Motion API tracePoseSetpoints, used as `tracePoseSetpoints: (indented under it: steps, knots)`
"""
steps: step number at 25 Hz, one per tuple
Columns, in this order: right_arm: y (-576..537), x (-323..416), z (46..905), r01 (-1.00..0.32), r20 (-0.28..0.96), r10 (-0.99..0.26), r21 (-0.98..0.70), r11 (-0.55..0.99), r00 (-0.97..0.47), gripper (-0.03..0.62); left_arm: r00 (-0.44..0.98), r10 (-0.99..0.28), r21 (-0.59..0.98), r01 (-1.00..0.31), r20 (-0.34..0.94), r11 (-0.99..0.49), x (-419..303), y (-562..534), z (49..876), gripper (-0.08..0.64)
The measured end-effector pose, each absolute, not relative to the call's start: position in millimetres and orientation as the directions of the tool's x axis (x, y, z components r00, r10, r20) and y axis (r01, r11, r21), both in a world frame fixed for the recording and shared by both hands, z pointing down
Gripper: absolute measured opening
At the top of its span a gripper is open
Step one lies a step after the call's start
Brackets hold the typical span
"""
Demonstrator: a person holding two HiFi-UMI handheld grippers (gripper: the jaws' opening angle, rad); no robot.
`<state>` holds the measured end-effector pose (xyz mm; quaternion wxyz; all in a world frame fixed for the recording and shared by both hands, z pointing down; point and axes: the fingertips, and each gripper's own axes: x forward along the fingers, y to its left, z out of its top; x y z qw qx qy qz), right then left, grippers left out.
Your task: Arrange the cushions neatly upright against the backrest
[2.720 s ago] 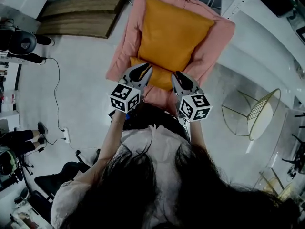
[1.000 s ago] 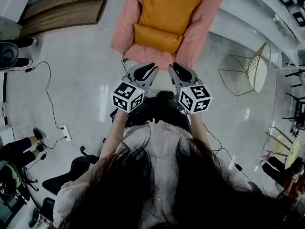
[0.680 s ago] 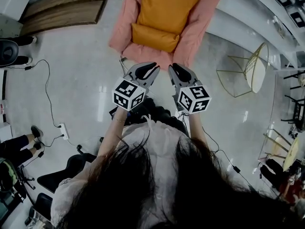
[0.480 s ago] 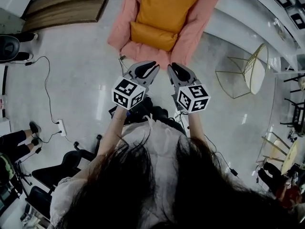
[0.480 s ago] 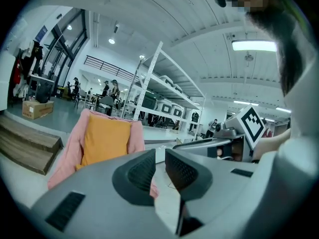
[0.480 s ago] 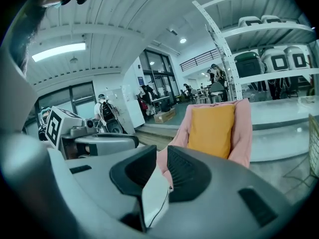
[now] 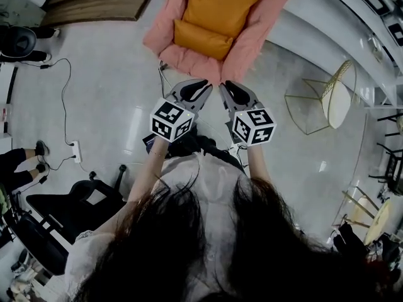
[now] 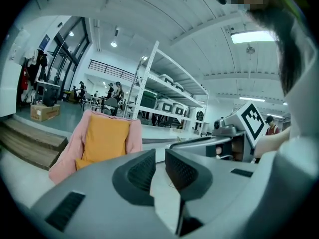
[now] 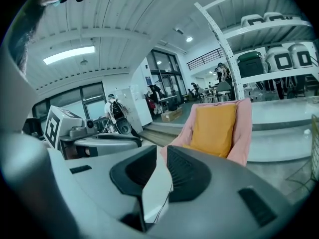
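Observation:
A pink armchair (image 7: 252, 39) stands at the top of the head view. A large orange cushion (image 7: 230, 2) leans upright against its backrest, and a small orange cushion (image 7: 201, 39) lies across the seat in front of it. My left gripper (image 7: 200, 85) and right gripper (image 7: 228, 88) hover side by side over the floor, short of the chair's front edge and touching nothing. Both are shut with nothing between the jaws. The left gripper view shows the chair (image 8: 65, 156) and large cushion (image 8: 105, 136) well ahead of the jaws (image 8: 160, 166). The right gripper view shows the same cushion (image 9: 215, 126).
A wooden stepped platform (image 7: 94, 5) lies left of the chair, and a white raised ledge (image 7: 327, 36) runs to its right. A gold wire chair (image 7: 327, 99) stands on the right. Cables and a power strip (image 7: 74, 150) cross the floor at left, near a black office chair (image 7: 63, 212).
Both grippers have drawn back from the armchair, from the small cushion's front edge to over bare floor. The chair sits higher and smaller in view. Both stay shut.

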<state>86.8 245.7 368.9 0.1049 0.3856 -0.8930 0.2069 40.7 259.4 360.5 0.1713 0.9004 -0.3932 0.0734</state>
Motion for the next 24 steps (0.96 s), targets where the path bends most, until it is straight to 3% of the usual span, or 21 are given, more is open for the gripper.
tracePoseSetpoints:
  steps: [24]
  knots:
    - [268.2,99.1,368.1,-0.702,0.325,-0.623,-0.294,0.649,-0.711,0.075,0.643,-0.715,0.201,-0.766,0.276,-0.611,51.0,280.3,354.5,0.06]
